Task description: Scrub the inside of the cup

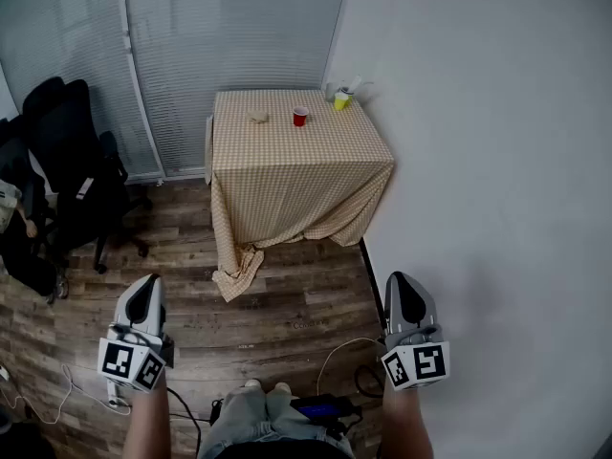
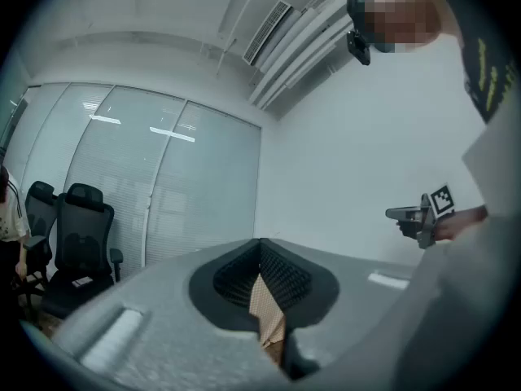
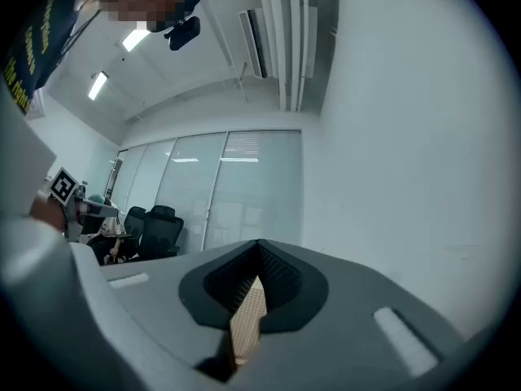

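Observation:
A small red cup (image 1: 300, 116) stands upright on a far table (image 1: 296, 165) draped in a beige checked cloth. A pale beige lump (image 1: 258, 117), perhaps a sponge, lies left of it. My left gripper (image 1: 144, 283) and right gripper (image 1: 402, 279) are held low over the wooden floor, well short of the table, both shut and empty. In the left gripper view the jaws (image 2: 260, 249) meet, with only a sliver of checked cloth showing between them. The right gripper view shows the same closed jaws (image 3: 259, 249).
A yellow cup (image 1: 341, 101) and a pale container sit at the table's far right corner by the white wall. Black office chairs (image 1: 72, 156) stand at the left before the blinds. Cables (image 1: 335, 357) lie on the floor near the person's feet.

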Demonstrator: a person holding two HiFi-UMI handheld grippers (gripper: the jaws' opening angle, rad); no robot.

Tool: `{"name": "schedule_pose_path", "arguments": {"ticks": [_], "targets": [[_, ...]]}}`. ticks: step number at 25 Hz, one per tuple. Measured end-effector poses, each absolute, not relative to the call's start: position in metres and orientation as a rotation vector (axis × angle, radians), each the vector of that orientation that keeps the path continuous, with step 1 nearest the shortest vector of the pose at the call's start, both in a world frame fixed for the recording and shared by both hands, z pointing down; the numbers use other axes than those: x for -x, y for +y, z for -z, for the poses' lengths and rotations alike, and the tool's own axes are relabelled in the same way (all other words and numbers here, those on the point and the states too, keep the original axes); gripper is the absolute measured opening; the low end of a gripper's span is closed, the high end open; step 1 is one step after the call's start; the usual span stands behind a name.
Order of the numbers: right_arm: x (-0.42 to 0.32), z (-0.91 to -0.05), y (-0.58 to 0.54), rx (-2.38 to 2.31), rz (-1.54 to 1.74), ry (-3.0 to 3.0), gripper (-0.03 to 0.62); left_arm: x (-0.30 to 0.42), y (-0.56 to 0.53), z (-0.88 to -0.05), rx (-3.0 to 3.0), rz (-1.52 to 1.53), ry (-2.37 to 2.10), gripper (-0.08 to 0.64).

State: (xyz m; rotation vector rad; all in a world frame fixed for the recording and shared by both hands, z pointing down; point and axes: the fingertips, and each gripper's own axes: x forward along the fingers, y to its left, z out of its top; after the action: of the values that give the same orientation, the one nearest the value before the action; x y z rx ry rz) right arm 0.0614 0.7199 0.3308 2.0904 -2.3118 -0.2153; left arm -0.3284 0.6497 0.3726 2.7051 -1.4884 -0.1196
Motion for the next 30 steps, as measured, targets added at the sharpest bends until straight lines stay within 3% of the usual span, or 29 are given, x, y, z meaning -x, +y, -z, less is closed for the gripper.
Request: {"name": "schedule_pose_path", "arguments": {"ticks": [30], "targets": [[-0.087,-0.321,0.667,-1.931,0.232,-2.495,0.005,0.238,0.61,-0.352,-2.78,0.108,-1.522,0.0]]}}
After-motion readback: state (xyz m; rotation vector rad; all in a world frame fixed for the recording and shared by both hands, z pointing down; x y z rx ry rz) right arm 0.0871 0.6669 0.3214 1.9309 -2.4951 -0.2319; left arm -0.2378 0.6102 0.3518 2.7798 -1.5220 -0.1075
